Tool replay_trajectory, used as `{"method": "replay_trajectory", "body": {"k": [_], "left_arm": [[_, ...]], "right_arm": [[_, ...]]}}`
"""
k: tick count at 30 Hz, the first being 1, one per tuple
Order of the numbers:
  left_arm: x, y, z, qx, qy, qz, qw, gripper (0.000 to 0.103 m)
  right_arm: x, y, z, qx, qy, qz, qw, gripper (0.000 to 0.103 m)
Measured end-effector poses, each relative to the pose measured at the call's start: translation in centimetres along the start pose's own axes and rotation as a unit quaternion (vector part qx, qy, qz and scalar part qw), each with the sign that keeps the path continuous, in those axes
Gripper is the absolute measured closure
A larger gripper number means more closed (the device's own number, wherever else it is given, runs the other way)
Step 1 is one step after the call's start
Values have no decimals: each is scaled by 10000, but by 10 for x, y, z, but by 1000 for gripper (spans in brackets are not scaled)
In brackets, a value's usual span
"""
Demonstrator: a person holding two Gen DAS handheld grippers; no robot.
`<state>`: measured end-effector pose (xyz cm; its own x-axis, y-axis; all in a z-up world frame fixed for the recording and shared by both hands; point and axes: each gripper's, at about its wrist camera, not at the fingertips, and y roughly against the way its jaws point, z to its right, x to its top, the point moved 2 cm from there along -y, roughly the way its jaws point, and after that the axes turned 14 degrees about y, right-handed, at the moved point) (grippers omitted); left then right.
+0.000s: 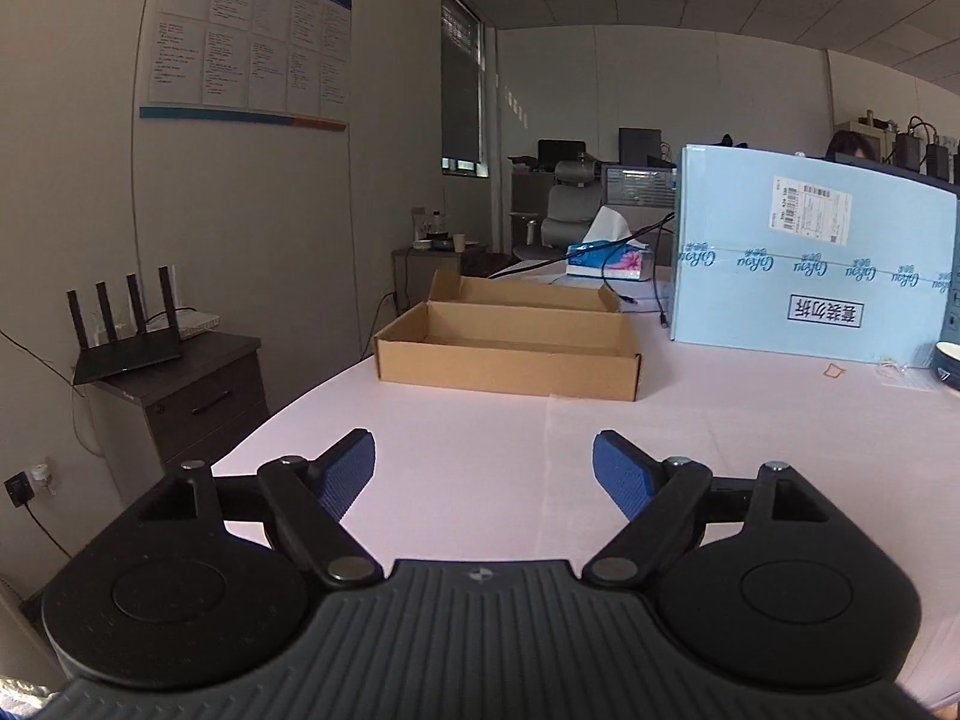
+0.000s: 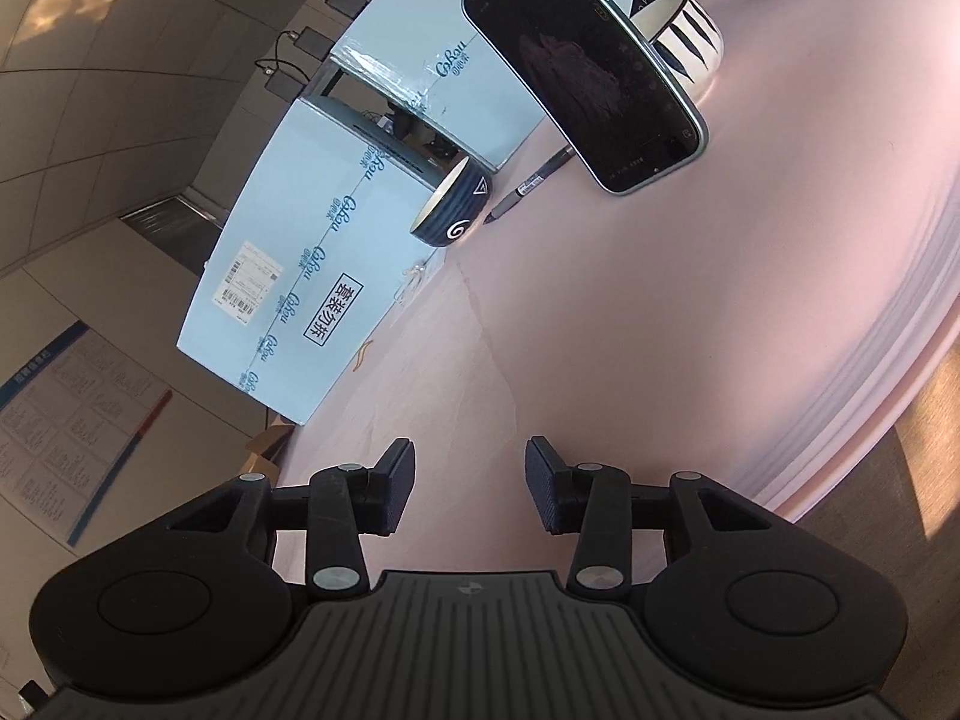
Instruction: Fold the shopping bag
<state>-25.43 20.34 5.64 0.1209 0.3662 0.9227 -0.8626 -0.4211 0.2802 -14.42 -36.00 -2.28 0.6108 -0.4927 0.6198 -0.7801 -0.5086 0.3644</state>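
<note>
Both my tools are empty, left tool (image 1: 483,474) spread wide, right tool (image 2: 470,483) narrower, over the pink table (image 1: 750,420), and no shopping bag's in view, so can't tell how far folding's got.

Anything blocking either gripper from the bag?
Nothing visible. Left gripper and right gripper, both open and empty, face pink tabletop; a pale creased sheet, possibly the bag, lies right ahead. Brown cardboard tray sits farther back.
</note>
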Motion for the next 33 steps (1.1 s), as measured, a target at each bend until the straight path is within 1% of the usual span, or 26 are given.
{"method": "replay_trajectory", "body": {"k": [2,3,4,6,9,13,15,20,21,23,24,25,26,27,29,33], "left_arm": [[-4,-16,23,-587,4,-235,9980,24],[-10,-26,38,-872,-49,-392,9954,24],[-18,-36,53,-1089,-128,-565,9924,24],[-39,-57,85,-1324,-413,-975,9855,24],[-65,-74,112,-1371,-763,-1323,9787,24],[-87,-89,124,-1499,-748,-1694,9712,24],[-93,-91,124,-1491,-777,-1668,9715,23],[-98,-90,121,-1555,-837,-1562,9718,23],[-99,-89,120,-1561,-846,-1531,9721,23],[-99,-87,119,-1567,-839,-1493,9727,23],[-99,-87,119,-1570,-821,-1485,9729,23],[-99,-87,118,-1570,-806,-1485,9730,23],[-98,-87,119,-1568,-800,-1487,9731,23],[-98,-87,119,-1559,-801,-1488,9732,23],[-97,-88,120,-1525,-822,-1489,9736,23],[-95,-88,127,-1398,-889,-1559,9738,23]], "right_arm": [[4,-5,0,-50,-37,-58,10000,64],[6,-11,-2,-72,9,-128,9999,64],[8,-14,-3,-98,36,-158,9998,64],[10,-20,-6,-170,111,-242,9995,64],[13,-26,-11,-298,296,-368,9984,65],[13,-36,-20,-457,702,-402,9957,64],[13,-40,-23,-507,775,-407,9949,64],[14,-54,-32,-594,1304,-478,9885,66],[13,-57,-33,-615,1418,-474,9868,69],[11,-60,-35,-648,1638,-443,9834,77],[10,-61,-35,-656,1758,-418,9813,84],[10,-62,-32,-635,1784,-387,9811,93],[10,-62,-29,-594,1734,-366,9824,97],[12,-62,-22,-484,1557,-327,9861,101],[14,-60,-16,-340,1375,-271,9896,102],[16,-56,-16,-131,1349,-29,9908,102]]}}
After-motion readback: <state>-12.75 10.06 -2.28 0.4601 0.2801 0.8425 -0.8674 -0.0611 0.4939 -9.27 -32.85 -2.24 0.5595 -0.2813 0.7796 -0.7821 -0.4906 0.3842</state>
